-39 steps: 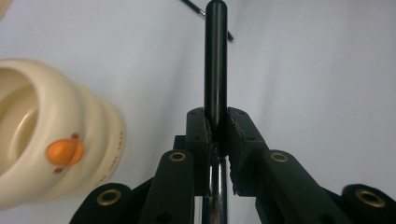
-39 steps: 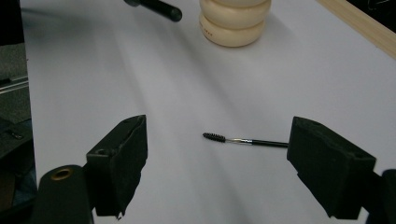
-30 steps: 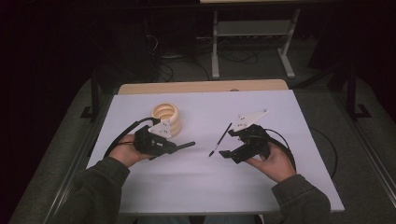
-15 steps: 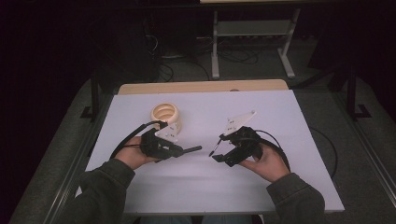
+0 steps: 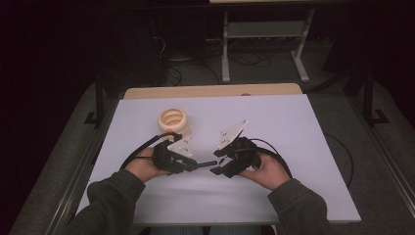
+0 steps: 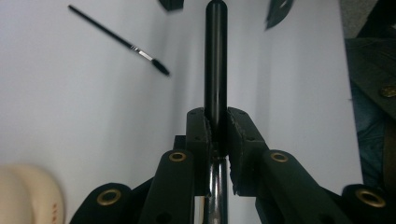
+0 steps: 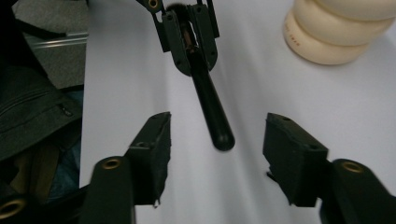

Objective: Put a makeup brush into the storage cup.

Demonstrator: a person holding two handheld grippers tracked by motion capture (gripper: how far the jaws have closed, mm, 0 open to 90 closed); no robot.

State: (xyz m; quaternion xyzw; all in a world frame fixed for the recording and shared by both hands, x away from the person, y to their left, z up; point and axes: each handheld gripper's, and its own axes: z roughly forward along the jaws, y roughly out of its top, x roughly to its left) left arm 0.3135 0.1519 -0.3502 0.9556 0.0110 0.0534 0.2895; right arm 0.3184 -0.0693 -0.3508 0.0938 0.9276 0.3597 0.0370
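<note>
While you hold both tools low over the white table [image 5: 293, 142], here is how it stands.
Left gripper [image 5: 211, 163]: your jaws are clamped tight on a black rod [image 6: 215, 60], which juts straight out toward your other hand.
Right gripper [image 7: 215, 144]: jaws spread wide, nothing between the pads; the rod's rounded tip sits just ahead of the gap.
Rod position: above mid-table, between your two hands.
Brush [image 6: 119, 39]: thin and black, lying flat on the table.
Cream rings [image 5: 173, 120]: stacked beyond your left hand [image 5: 142, 166].
</note>
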